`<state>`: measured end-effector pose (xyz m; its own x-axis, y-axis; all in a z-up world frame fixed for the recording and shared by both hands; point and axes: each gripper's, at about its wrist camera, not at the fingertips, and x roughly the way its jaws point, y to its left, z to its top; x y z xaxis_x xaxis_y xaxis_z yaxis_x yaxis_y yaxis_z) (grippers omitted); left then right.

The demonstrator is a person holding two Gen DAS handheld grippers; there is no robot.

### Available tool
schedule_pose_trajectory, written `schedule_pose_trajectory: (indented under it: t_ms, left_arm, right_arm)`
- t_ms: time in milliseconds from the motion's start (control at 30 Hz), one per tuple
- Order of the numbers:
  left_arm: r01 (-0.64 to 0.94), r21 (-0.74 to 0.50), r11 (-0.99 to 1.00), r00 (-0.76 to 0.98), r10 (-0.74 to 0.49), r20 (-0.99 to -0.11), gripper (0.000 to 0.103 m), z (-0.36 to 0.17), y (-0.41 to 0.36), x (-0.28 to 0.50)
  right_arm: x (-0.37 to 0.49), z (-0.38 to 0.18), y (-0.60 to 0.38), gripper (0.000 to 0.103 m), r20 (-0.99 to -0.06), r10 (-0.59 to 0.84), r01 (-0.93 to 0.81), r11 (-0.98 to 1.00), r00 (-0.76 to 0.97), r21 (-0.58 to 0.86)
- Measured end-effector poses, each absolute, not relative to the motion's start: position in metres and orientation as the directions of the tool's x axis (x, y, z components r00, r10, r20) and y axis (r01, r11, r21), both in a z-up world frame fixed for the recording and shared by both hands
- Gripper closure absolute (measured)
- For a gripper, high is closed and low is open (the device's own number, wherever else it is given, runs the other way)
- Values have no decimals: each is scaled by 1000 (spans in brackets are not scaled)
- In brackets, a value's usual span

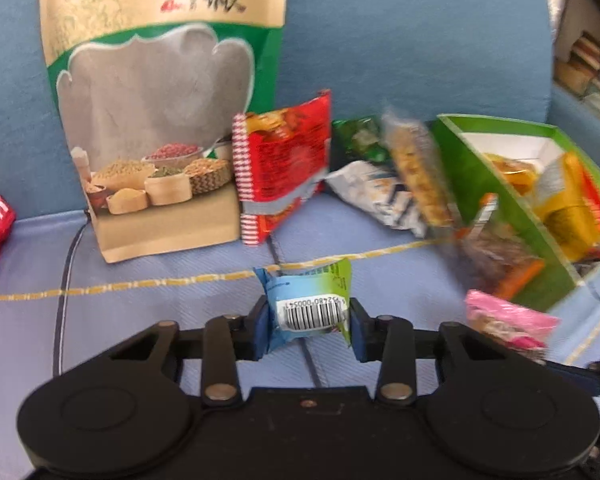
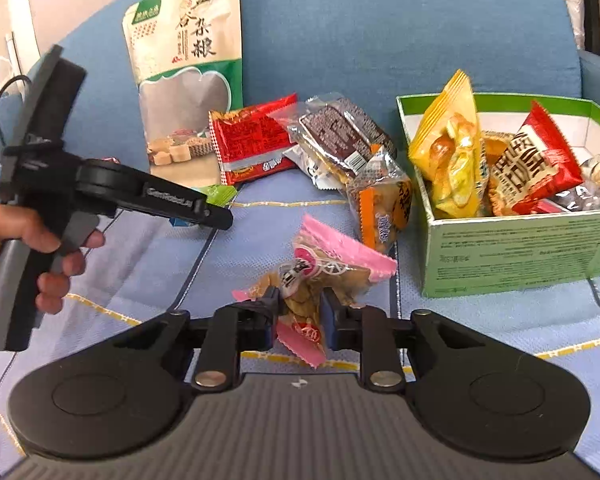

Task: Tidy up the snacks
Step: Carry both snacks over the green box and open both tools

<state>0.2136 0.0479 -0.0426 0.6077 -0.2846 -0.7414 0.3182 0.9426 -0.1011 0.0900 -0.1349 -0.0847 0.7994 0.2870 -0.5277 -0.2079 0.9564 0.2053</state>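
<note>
Snacks lie on a blue sofa seat [image 2: 480, 316]. L gripper [image 1: 308, 322] pinches a small blue-green wrapped snack w/ a barcode [image 1: 310, 304], at 6 o'clock in its view. R gripper [image 2: 300, 316] pinches a pink-edged clear snack pack [image 2: 320, 276]. Green cardboard box [image 2: 512, 248] at 3 o'clock holds yellow & red packs. Tall tan-green grain bag [image 2: 188, 92] stands at 11 o'clock, just beside a red foil pack [image 2: 252, 140]. A hand [image 2: 28, 248] grips the L tool's handle.
</note>
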Motion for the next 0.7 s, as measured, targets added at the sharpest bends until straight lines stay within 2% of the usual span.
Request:
schedule_pose_trajectory:
  t_ms: [67, 133, 200, 300, 333, 367, 500, 633, 667, 700]
  left_arm:
    - [335, -125, 934, 606, -315, -731, 94, -34, 46, 205]
    - [357, -131, 925, 604, -335, -723, 93, -25, 42, 195]
    - [380, -137, 915, 601, -357, -716, 93, -18, 36, 186]
    - [394, -148, 907, 600, -377, -706, 93, -13, 29, 176]
    - [393, -153, 907, 602, -380, -703, 93, -10, 28, 173]
    - [393, -157, 906, 604, -383, -699, 93, -7, 28, 170]
    - [391, -145, 909, 612, -375, -696, 93, 2, 31, 163]
    - [369, -145, 918, 623, -360, -694, 92, 9, 35, 163]
    - [366, -146, 919, 624, -359, -694, 92, 9, 36, 163]
    - [365, -143, 920, 624, -356, -695, 92, 10, 36, 162]
  right_arm:
    - [83, -82, -140, 84, -521, 291, -209, 955, 803, 212]
    - [76, -80, -143, 84, -523, 282, -201, 958, 804, 207]
    - [70, -81, -148, 75, -523, 288, -200, 955, 802, 220]
    - [71, -83, -150, 36, -531, 255, -143, 959, 808, 243]
    - [75, -82, -147, 6, -538, 238, -121, 962, 809, 243]
    - [79, -82, -144, 0, -541, 226, -104, 964, 810, 247]
    - [102, -82, -131, 0, -557, 224, -63, 954, 800, 293]
    - [121, -94, -118, 0, -566, 197, -60, 966, 801, 252]
    - [121, -96, -116, 11, -560, 204, -79, 968, 803, 239]
    - [119, -95, -115, 28, -553, 204, -92, 971, 808, 223]
